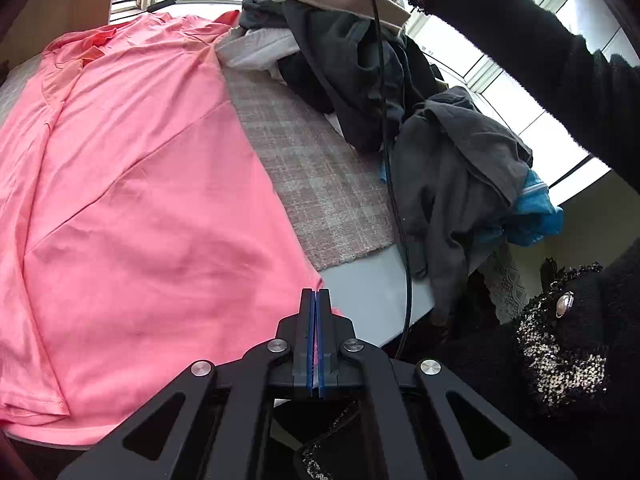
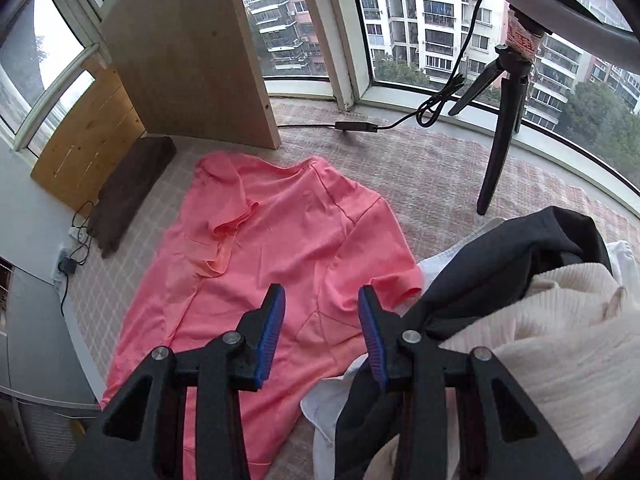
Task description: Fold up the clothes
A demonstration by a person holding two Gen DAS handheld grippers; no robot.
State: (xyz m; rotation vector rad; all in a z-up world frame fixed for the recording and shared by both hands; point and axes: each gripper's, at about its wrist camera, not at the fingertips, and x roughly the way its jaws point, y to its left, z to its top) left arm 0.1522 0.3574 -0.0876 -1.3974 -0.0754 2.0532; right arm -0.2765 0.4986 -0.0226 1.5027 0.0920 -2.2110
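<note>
Left-wrist view: left gripper (image 1: 315, 294), jaws pressed together on the hem corner of a pink T-shirt (image 1: 132, 184) spread flat on a checked mat (image 1: 320, 176). Right-wrist view: right gripper (image 2: 322, 296), jaws apart and empty, above the shirt beside a clothes pile (image 2: 532, 320).

The shirt (image 2: 264, 264) was plain coral pink; the rug (image 1: 316, 168) under it, pale pink-grey check. Beside the shirt, clothes (image 1: 360, 72) were charcoal, cream, white, blue.
</note>
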